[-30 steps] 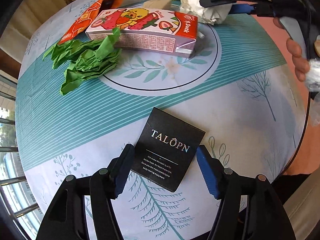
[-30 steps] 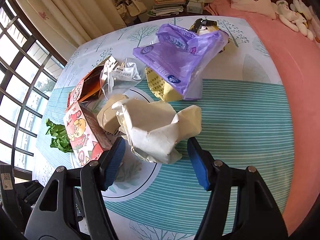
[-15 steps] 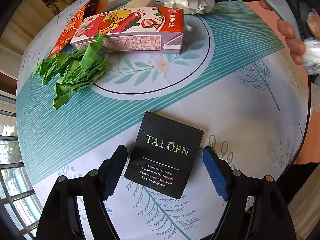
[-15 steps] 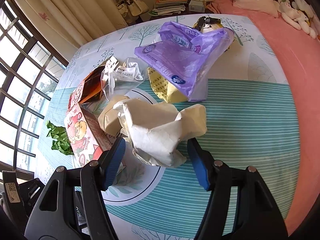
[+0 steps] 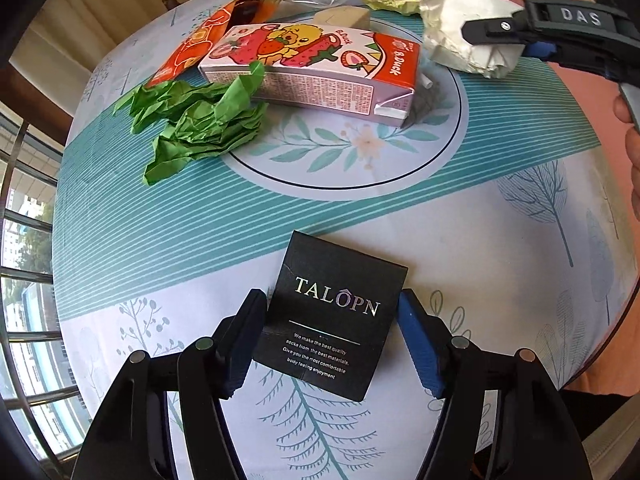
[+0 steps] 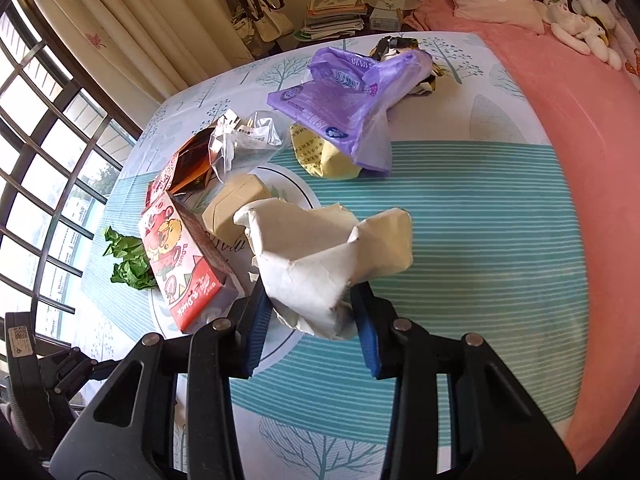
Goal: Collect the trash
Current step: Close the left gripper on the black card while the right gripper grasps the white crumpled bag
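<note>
A black card (image 5: 336,316) printed TALOPN lies flat on the patterned tablecloth (image 5: 480,220) near the front edge. My left gripper (image 5: 330,308) points down over it. Its jaws are closing and the blue pads (image 5: 416,336) touch the card's two side edges. A crumpled white paper (image 6: 320,252) sits at the rim of the cloth's printed circle. The jaws of my right gripper (image 6: 310,300) are closing on its lower end and the pads press into it. In the left wrist view the right gripper (image 5: 516,36) and the paper (image 5: 452,28) show at the top right.
A strawberry drink carton (image 5: 312,68), crumpled green paper (image 5: 200,120) and an orange packet (image 5: 200,44) lie left of the white paper. Behind are a tan box (image 6: 236,204), a clear bag (image 6: 248,136), a yellow wrapper (image 6: 320,152) and a purple bag (image 6: 352,96). A pink bed (image 6: 560,80) borders the table.
The right jaws have closed from wide apart onto the white paper. The left jaws spread a little, then came back in against the black card's edges.
</note>
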A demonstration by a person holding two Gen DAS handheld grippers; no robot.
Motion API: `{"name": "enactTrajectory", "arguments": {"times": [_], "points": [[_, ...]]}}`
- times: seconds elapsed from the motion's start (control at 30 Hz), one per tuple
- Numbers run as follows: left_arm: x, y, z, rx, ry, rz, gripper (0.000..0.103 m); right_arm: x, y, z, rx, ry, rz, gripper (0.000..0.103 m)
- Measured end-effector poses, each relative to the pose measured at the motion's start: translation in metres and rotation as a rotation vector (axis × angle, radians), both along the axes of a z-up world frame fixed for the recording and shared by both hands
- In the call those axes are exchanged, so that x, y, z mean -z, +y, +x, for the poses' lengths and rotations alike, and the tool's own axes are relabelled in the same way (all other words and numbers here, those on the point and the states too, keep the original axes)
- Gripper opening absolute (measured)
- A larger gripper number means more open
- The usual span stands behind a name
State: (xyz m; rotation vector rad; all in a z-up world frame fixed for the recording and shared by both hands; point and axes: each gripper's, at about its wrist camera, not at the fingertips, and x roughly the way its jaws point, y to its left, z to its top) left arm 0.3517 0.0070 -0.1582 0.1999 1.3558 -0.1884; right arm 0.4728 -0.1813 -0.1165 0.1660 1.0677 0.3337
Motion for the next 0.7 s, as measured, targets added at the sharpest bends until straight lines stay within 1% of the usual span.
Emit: {"name": "enactTrajectory", "arguments": {"times": [0.07, 0.1, 0.13, 0.2, 0.37, 0.53, 0.7], "points": [[-0.003, 0.006, -0.007, -0.02, -0.01, -0.014, 0.066, -0.003, -0.003, -0.014, 0.008, -0.002, 0.0, 0.035], [-0.009, 0.014, -0.022, -0.027, -0.016, -0.023, 0.066, -0.005, -0.005, -0.022, 0.014, -0.002, 0.0, 0.035], [-0.012, 0.021, -0.024, -0.032, -0.023, -0.032, 0.066, -0.007, -0.007, -0.029, 0.018, -0.002, 0.002, 0.035], [-0.023, 0.037, -0.03, -0.04, -0.038, -0.053, 0.066, -0.011, -0.009, -0.047, 0.026, -0.001, 0.003, 0.035], [-0.055, 0.049, -0.054, -0.04, -0.094, -0.096, 0.064, -0.024, -0.006, -0.1, 0.052, -0.006, 0.008, 0.035], [-0.091, 0.061, -0.092, -0.008, -0.138, -0.152, 0.064, -0.044, 0.007, -0.16, 0.101, -0.031, 0.02, 0.035], [-0.118, 0.062, -0.14, 0.047, -0.182, -0.184, 0.064, -0.063, 0.028, -0.227, 0.139, -0.064, 0.026, 0.035]]}}
